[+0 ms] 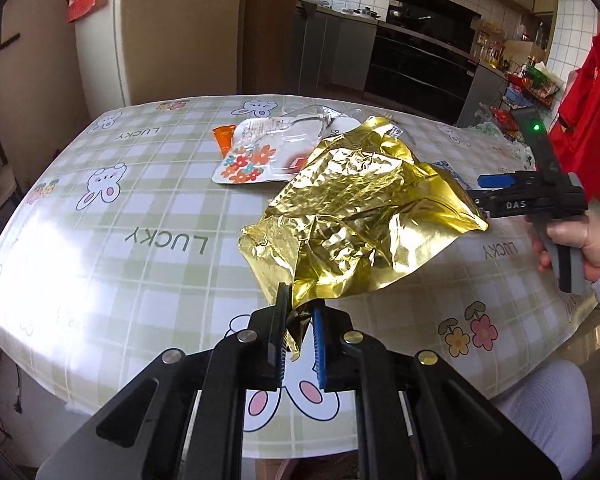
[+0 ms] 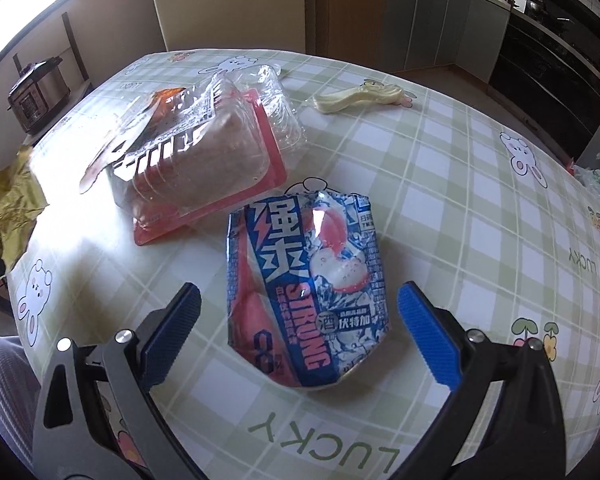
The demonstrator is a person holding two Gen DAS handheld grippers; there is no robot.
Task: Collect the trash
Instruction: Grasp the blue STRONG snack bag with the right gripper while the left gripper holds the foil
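Note:
My left gripper (image 1: 300, 316) is shut on a corner of a crumpled gold foil wrapper (image 1: 360, 216) and holds it up above the table. The foil also shows at the left edge of the right wrist view (image 2: 8, 208). My right gripper (image 2: 300, 312) is open, its blue pads either side of a crushed blue and pink drink can (image 2: 308, 292) lying on the table. The right gripper also shows in the left wrist view (image 1: 496, 182), behind the foil. A clear plastic clamshell package on a pink card (image 2: 204, 152) lies beyond the can.
The round table (image 2: 460, 184) has a green checked cloth with rabbits. A pale yellow wrapper (image 2: 360, 96) lies at the far side. An orange packet (image 1: 224, 138) and a flowered packet (image 1: 252, 164) lie by the clamshell. Plastic bags (image 2: 598, 180) sit at the right edge.

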